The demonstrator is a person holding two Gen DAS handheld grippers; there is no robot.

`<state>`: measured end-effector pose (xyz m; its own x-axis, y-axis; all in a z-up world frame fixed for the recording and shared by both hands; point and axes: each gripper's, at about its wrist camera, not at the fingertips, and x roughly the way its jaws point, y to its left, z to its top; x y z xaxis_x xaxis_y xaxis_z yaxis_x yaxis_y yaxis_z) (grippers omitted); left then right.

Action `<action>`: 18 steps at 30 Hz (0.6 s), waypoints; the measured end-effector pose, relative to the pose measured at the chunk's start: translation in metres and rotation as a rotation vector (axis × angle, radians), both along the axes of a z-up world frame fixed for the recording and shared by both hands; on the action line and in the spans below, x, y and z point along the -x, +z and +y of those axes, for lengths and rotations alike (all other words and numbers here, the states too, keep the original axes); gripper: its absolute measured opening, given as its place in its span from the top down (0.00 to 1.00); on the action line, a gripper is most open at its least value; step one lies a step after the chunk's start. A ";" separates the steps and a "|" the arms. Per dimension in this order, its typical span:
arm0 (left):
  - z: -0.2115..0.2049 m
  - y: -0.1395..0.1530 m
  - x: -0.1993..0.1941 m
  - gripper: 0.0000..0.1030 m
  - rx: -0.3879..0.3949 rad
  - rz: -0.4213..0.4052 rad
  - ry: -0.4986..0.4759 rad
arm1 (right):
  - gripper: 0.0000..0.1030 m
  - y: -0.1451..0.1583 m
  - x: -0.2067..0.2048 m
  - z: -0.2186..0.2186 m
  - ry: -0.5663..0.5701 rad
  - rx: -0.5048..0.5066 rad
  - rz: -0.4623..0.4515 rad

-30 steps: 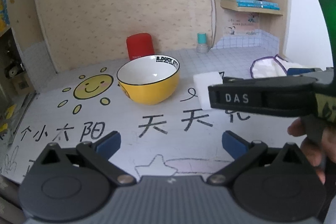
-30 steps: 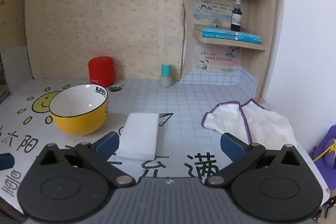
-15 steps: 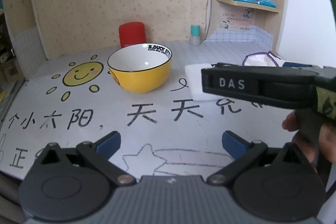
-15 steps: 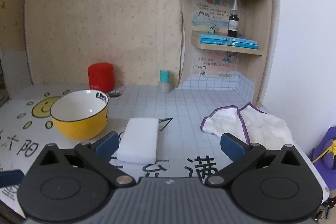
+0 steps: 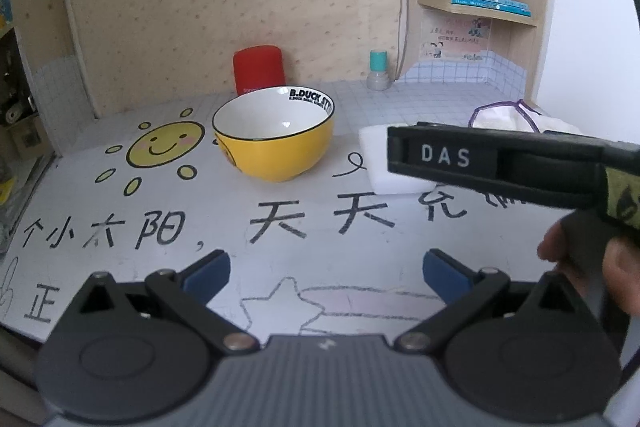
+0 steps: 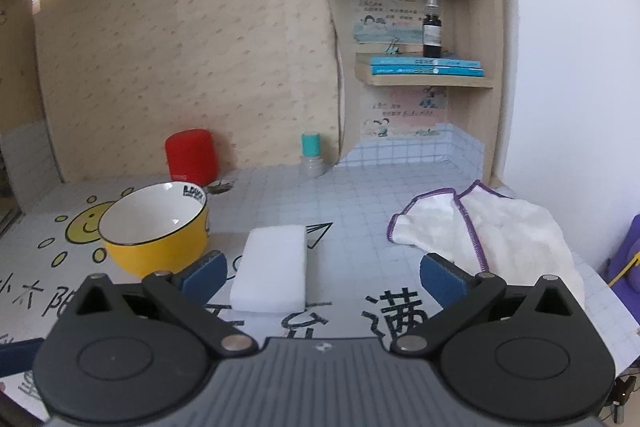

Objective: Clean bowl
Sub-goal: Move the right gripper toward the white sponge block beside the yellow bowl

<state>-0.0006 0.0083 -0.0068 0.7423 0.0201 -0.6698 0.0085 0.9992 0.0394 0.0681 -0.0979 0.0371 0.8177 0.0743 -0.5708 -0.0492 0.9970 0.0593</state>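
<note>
The surface [image 5: 120, 195] is the biggest thing in view, a gridded sheet printed with a smiling sun and large black characters; "天天" reads clearly, while the row nearest the left camera is cut off by the left tool [image 5: 325, 269], whose blue-padded fingers stand wide apart over bare sheet. The right tool [image 6: 323, 273], likewise spread and holding nothing, crosses the left view as a black bar lettered "DAS", hiding much of the white sponge [image 6: 273, 269] behind it there. From the right wrist the sponge lies whole, flat between the spread fingers but beyond them, untouched. A white cloth [image 6: 500, 227] with purple edging sits crumpled to the right, its far side out of frame. The yellow bowl [image 5: 276, 139] stands upright beside the sun, left of the sponge, its white inside rim lettered "B.DUCK"; the smaller line beneath is too fine to read. A red container [image 5: 259, 69] stands behind it; its label is blurred.
</note>
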 end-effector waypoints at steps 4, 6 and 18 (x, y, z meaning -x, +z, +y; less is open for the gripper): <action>0.002 -0.001 0.002 0.00 0.003 -0.008 0.004 | 0.00 -0.003 -0.002 0.002 -0.016 -0.012 0.023; 0.001 -0.001 0.002 0.00 0.001 -0.009 0.005 | 0.00 -0.003 -0.003 0.001 -0.021 -0.019 0.029; 0.013 0.001 0.003 0.00 0.111 -0.040 0.008 | 0.00 0.000 -0.005 0.004 0.055 -0.045 -0.045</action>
<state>-0.0040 0.0218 -0.0063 0.7684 -0.0464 -0.6383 0.0013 0.9975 -0.0710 0.0732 -0.0943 0.0372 0.8366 0.1443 -0.5284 -0.1070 0.9891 0.1007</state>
